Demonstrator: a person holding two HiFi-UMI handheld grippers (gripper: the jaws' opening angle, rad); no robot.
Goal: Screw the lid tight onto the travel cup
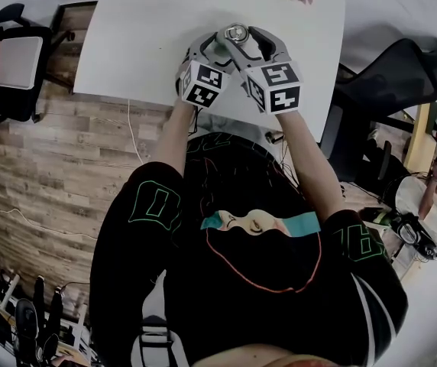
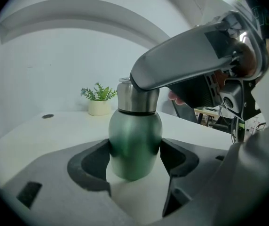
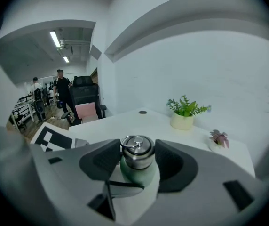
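Note:
A green travel cup with a steel lid stands upright on the white table, near its front edge. My left gripper is shut on the cup's rounded body, both dark pads against its sides. My right gripper comes in from above and is shut on the lid, which has a ring on top. In the head view both grippers meet at the cup, left gripper low, right gripper over the lid. The cup's base is hidden there.
A potted green plant and a small pink plant stand at the table's far side. Office chairs stand left and right of the table. People stand far off in the room behind.

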